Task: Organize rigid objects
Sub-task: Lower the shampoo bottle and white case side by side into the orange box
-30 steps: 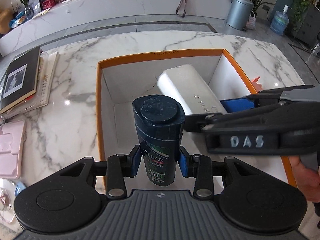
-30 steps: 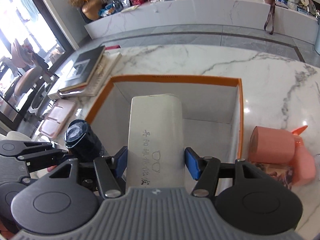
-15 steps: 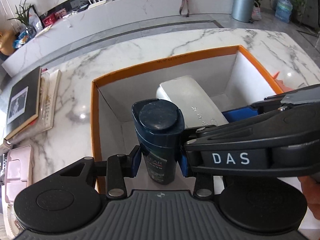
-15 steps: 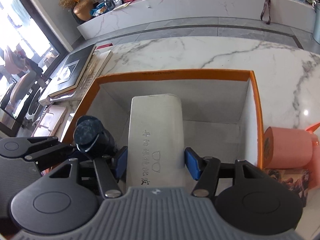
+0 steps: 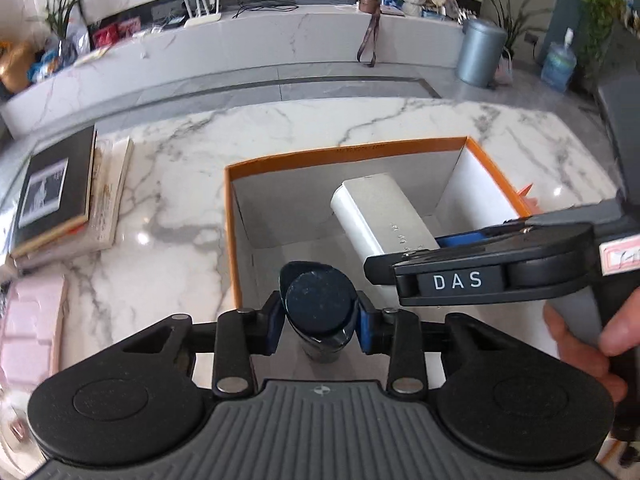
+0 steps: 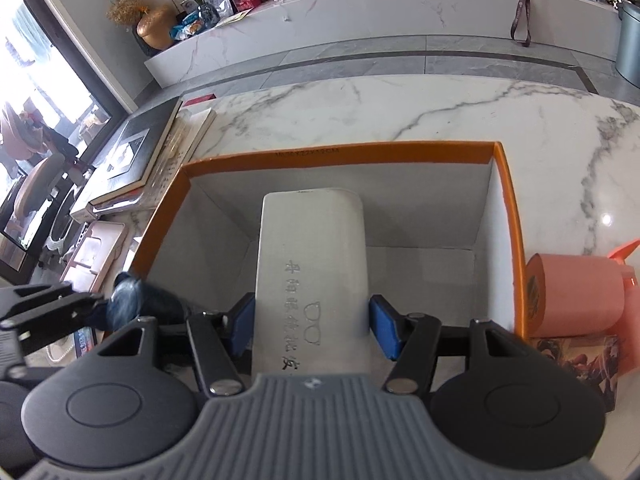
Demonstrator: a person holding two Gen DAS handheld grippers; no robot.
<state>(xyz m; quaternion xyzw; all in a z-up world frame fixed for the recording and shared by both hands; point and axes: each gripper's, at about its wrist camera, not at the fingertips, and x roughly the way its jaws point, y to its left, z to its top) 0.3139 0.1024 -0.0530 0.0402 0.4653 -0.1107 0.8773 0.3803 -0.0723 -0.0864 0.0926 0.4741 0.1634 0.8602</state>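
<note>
1. L gripper (image 5: 318, 330) was clenched on the dark shampoo bottle (image 5: 319, 304), blue pads (image 5: 273, 328) pressed to both sides. Bottle hung at the near-left corner of the orange box (image 5: 344, 151), cap toward the cam.
2. Change vs 0.5 s ago: bottle now seen almost straight down its cap, label gone from view, and it sits lower in the left wrist view. Looks like the L gripper tipped steeper and pulled back toward the near wall. The blur on the bottle (image 6: 124, 300) in the right wrist view fits a fast move.
3. R gripper (image 6: 312, 326) was grasping the white case (image 6: 312, 248) between its blue pads. Case pointed into the box along the middle, far end short of the back wall. Little change here vs 0.5 s ago; box just looks a bit nearer.
4. Can't tell if either item touched the box floor; the contact is hidden by the grippers.
5. Meaning for task: both rigid items were over or inside the box, neither let go yet. Judged step = lowering and placing, bottle left side, case centre.
6. Risk (judgement): the 2 grippers were close together, R one crossing just beside the bottle in the left wrist view, so releasing at once could knock the bottle over.
7. On the table (image 5: 320, 128) outside the box: books (image 5: 60, 196) at left, pink roll (image 6: 576, 296) at right, both untouched.
</note>
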